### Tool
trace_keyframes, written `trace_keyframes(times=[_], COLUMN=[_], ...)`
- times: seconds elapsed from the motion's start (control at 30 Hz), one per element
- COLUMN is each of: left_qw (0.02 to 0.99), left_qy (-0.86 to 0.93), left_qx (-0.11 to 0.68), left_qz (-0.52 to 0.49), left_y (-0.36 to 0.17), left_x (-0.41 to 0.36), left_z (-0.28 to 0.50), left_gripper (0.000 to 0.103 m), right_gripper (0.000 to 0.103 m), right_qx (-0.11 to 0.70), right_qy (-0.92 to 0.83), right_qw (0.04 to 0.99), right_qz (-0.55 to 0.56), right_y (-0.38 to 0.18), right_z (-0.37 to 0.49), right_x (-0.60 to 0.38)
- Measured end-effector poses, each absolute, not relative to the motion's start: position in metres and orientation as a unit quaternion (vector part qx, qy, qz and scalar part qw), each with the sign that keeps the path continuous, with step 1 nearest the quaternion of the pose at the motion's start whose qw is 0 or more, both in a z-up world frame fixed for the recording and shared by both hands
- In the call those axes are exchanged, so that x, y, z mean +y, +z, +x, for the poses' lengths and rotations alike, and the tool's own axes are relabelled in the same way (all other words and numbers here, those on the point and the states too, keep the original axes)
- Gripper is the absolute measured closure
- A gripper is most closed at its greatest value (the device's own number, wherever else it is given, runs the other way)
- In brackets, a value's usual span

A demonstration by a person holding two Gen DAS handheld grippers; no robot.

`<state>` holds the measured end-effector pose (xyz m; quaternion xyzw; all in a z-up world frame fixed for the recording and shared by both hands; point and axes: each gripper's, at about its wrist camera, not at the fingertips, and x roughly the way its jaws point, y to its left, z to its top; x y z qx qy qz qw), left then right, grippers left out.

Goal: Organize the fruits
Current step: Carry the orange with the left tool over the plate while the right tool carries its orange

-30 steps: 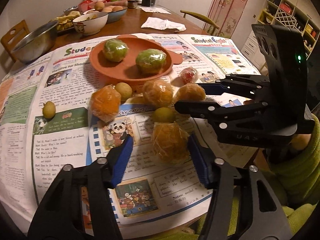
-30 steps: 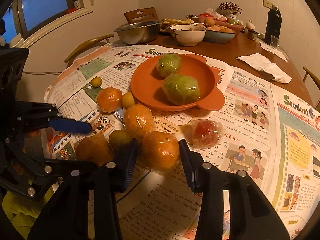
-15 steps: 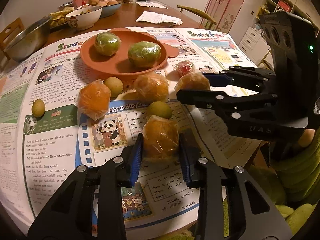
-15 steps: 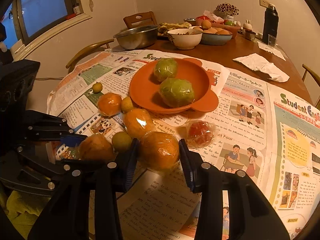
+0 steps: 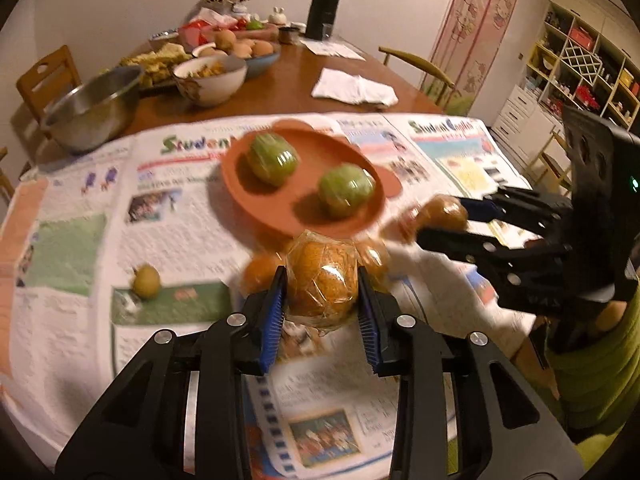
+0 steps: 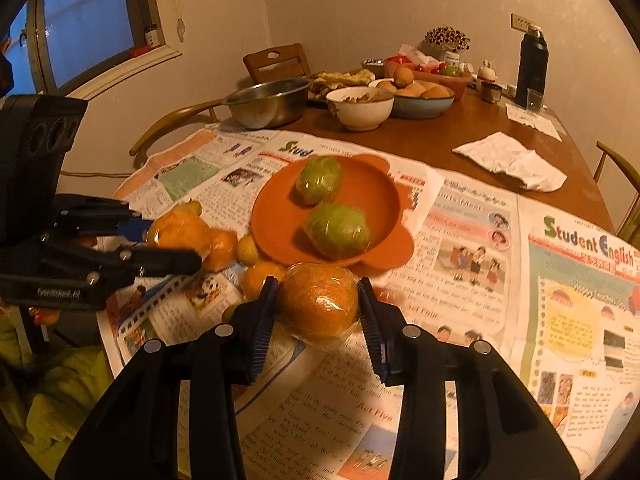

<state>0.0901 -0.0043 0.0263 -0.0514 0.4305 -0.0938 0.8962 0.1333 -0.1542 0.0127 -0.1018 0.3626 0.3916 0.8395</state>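
Two wrapped oranges: left gripper (image 5: 322,304) is clamping one orange (image 5: 322,284), right gripper (image 6: 318,312) is clamping another orange (image 6: 318,306), both apparently heading for the far plate (image 6: 280,220).

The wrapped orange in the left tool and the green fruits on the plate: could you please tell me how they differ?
The wrapped orange is orange and rough-skinned; the two green fruits are pale green. The orange is gripped between the left tool's blue pads; the green fruits sit loose on the orange plate. All three are round and wrapped in clear film.
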Motion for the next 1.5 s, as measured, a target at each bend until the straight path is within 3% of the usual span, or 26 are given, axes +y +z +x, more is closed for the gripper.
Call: trace_keyframes(times=[1.5], left_qw=[0.882], left_qy=[-0.089], left_qx=[0.463], left_qz=[-0.016], left_y=[0.019], left_x=[-0.004], left_z=[0.177], left_gripper=[0.078], right_gripper=[0.064], right_qx=[0.333], right_qy=[0.393], right_qw=[0.850], right_qz=[-0.108], right_y=[0.033], right_z=[0.198], right_x=[-0.137])
